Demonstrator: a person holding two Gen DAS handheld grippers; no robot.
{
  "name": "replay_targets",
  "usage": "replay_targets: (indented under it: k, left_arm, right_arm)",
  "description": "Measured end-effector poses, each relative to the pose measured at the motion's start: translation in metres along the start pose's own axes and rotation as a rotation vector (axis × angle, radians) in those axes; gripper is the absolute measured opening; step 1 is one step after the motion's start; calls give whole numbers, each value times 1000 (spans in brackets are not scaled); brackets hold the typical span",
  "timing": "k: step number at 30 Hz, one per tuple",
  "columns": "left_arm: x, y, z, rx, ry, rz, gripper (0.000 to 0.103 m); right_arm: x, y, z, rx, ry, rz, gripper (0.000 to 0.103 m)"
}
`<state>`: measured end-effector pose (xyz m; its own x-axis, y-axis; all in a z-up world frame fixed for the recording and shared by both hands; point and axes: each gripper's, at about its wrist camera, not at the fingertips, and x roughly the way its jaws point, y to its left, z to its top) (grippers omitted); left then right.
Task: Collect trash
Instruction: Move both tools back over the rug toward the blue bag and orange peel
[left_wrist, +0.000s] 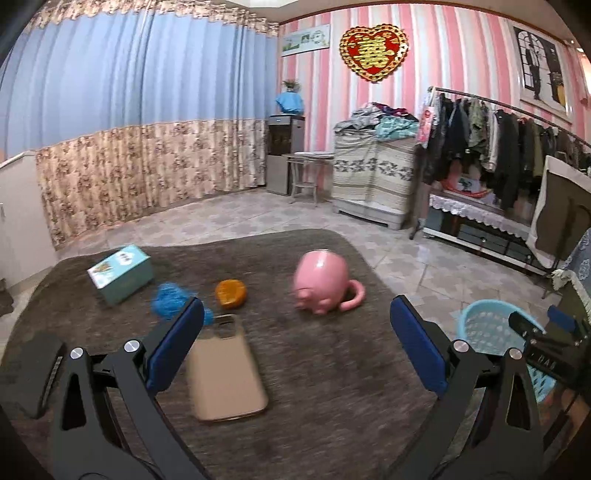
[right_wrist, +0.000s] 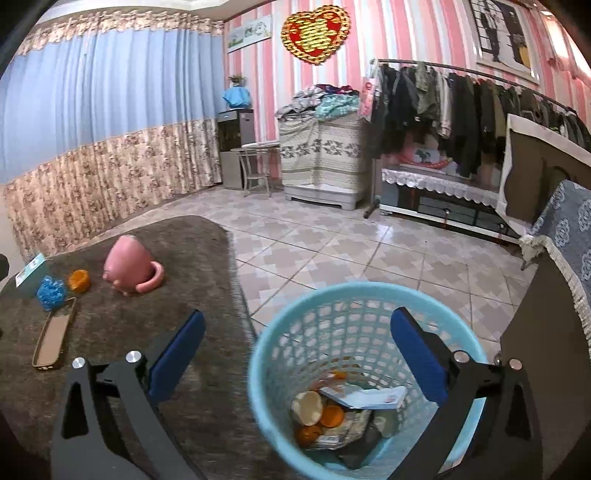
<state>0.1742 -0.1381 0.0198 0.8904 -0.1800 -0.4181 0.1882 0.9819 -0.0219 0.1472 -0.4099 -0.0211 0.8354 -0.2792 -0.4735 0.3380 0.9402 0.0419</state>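
Both jaws wide and empty, we hold the right gripper (right_wrist: 297, 354) over the basket (right_wrist: 476, 410) and the left gripper (left_wrist: 295, 339) toward the orange peel (left_wrist: 230, 293), light, soft, pinchable across its rim, mid-table (left_wrist: 332, 369).

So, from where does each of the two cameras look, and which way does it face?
Left wrist: on the left gripper, looking over the brown fuzzy table cover at the pink pig-shaped mug; open blue-padded jaws show.
Right wrist: on the right gripper, above the light blue plastic mesh basket holding trash; open jaws show.
Shared: mug, basket, beige phone case, pink striped wall.
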Motion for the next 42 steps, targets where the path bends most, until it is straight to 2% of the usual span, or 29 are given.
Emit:
replay_targets:
  k: [15, 31, 42]
  left_arm:
    - [-4, 80, -17, -29, 37, 109, 97]
    - [3, 127, -24, -79, 58, 150, 97]
    - [12, 146, -37, -76, 81, 178, 97]
  right_arm:
    - [-2, 74, -7, -117, 17, 90, 99]
    - [3, 108, -12, -185, 35, 117, 99]
    - [12, 120, -18, -174, 71, 151, 99]
